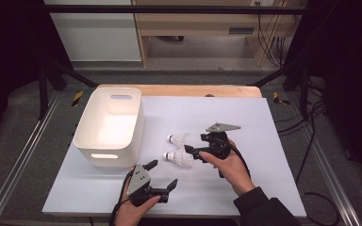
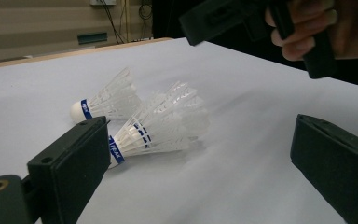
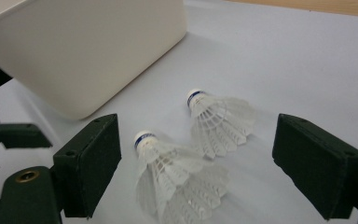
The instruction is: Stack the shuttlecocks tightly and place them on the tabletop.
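Two white feather shuttlecocks with blue bands lie side by side on the white table sheet, one farther [image 1: 178, 139] and one nearer [image 1: 179, 157]. The nearer shuttlecock [image 2: 158, 126] [image 3: 177, 182] seems to have a second one nested in its skirt. The farther shuttlecock [image 2: 109, 100] [image 3: 219, 116] is single. My right gripper [image 1: 195, 143] [image 3: 205, 158] hovers just right of and above them, open, its pads touching nothing. My left gripper [image 1: 164, 173] [image 2: 200, 168] stands open near the front edge, pointing at the shuttlecocks, with nothing between its jaws. The right gripper [image 2: 223, 18] hangs above in the left gripper view.
A white plastic bin [image 1: 108, 127] [image 3: 84, 51] with handle slots stands at the left of the sheet, close to the shuttlecocks. The sheet [image 1: 245, 117] lies on a wooden table; black frame rails and cables run along both sides.
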A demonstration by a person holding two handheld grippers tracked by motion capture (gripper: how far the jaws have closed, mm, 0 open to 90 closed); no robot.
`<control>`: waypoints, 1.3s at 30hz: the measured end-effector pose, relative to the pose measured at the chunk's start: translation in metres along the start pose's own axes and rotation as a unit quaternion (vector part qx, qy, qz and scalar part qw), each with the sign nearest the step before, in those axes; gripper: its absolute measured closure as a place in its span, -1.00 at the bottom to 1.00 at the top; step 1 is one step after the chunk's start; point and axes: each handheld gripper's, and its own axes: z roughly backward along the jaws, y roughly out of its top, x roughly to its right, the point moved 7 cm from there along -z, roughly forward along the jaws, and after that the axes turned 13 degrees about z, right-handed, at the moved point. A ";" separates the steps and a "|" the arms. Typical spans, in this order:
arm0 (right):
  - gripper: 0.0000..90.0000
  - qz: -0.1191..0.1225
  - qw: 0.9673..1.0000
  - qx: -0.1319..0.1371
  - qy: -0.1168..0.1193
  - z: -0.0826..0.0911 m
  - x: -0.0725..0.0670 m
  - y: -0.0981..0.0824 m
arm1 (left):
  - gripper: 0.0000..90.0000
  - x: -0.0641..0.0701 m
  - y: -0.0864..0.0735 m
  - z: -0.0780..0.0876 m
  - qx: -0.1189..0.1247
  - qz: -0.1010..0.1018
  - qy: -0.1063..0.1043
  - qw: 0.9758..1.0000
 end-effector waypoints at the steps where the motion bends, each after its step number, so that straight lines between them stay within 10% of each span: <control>1: -0.66 -0.002 1.000 -0.002 -0.001 -0.003 0.002 0.003 | -0.90 0.000 0.000 0.000 0.000 0.000 0.000 1.000; 20: 0.05 -0.022 0.997 -0.073 0.015 -0.058 0.003 -0.005 | -0.89 -0.003 0.005 0.004 0.015 0.002 0.003 1.000; 39: 0.78 -0.040 0.997 -0.067 0.018 -0.080 0.006 -0.006 | -0.89 -0.004 0.010 0.007 0.022 0.003 0.002 1.000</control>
